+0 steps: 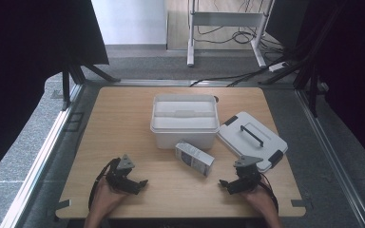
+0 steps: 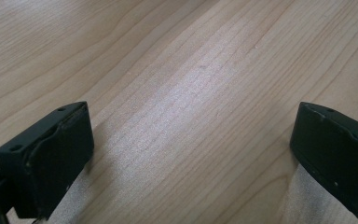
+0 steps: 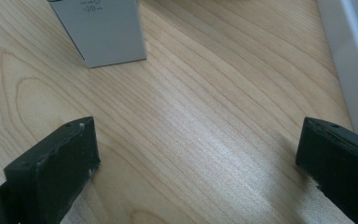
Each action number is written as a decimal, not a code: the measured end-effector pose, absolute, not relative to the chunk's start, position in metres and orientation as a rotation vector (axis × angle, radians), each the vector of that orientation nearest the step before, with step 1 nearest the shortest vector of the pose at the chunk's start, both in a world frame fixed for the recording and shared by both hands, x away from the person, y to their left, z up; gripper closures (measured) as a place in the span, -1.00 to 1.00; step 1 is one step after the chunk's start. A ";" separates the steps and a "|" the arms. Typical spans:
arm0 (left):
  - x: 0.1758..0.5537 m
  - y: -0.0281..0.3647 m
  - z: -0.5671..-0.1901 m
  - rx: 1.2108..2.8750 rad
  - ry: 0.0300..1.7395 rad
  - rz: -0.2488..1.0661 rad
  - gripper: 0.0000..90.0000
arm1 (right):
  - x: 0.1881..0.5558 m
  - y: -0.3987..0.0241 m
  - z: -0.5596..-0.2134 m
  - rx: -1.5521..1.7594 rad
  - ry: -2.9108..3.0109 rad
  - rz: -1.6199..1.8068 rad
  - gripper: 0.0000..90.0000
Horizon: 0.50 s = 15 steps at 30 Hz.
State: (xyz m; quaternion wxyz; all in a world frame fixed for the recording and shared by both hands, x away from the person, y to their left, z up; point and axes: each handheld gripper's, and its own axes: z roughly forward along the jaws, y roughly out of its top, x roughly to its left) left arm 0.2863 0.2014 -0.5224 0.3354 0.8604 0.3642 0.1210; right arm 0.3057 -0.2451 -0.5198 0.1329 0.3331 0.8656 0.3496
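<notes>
right, both grippers rest low at the near edge of the counter (image 1: 123,109), fingers spread wide with nothing between them — a ready stance, it seems. the left gripper (image 1: 132,183) sits over bare wood; the right gripper (image 1: 231,184) points toward the small carton (image 1: 194,159), which lies on its side just in front of the open white bin (image 1: 184,121). the lid (image 1: 251,137) lies off to the right, probably so the carton can go in. the wood is pale and clean — grey floor, dark curtains and cables around it.
</notes>
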 end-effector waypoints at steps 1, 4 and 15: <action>0.286 0.201 -0.522 2.244 0.948 0.315 -1.00 | 0.306 -0.245 -0.520 0.966 2.511 1.014 -1.00; 0.286 0.201 -0.522 2.243 0.952 0.316 -0.99 | 0.305 -0.245 -0.520 0.967 2.511 1.017 -1.00; 0.285 0.201 -0.522 2.236 0.963 0.321 -0.98 | 0.305 -0.245 -0.520 0.971 2.511 1.015 -1.00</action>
